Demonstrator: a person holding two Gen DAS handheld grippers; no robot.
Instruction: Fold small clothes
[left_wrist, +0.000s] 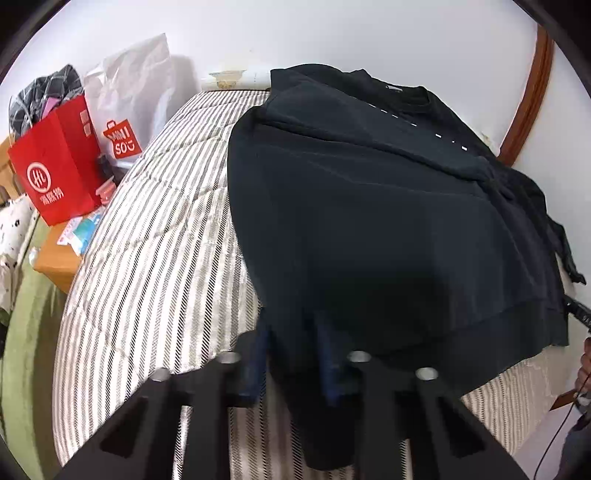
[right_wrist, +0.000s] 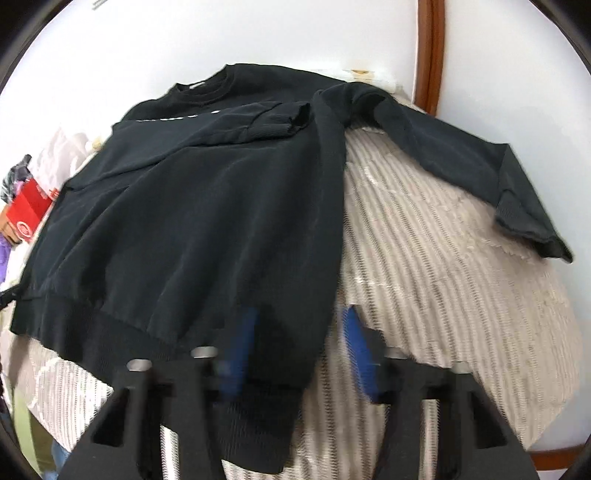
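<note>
Where the bed met the wall at far left, a red paper bag (left_wrist: 55, 166) stood on a low wooden table (left_wrist: 55, 266), with a white shopping bag (left_wrist: 125, 96) just behind it. Striped bedcover (left_wrist: 147, 240) ran across the mattress from there.

Black sweatshirt (left_wrist: 369, 221) lay flat on the cover, collar toward the wall, ribbed hem toward both cameras. One sleeve (right_wrist: 280, 118) was folded across the chest, cuff resting on the body. The other sleeve (right_wrist: 480, 166) stretched out to the right over bare cover, cuff well clear of the body.

Left gripper (left_wrist: 293, 358) sat at the hem's left corner. Its blue fingers (left_wrist: 258, 354) stood close together with dark cloth bunched between them and hanging below: pinching the hem.

Right gripper (right_wrist: 299, 350) sat at the hem's right corner. Picture blurred there. Its fingers (right_wrist: 240, 350) stood spread, the corner of the hem lying between them, the right-hand finger beside the cloth's edge and not pressing it.

Brown wooden frame (right_wrist: 428, 55) ran up the white wall at far right.
</note>
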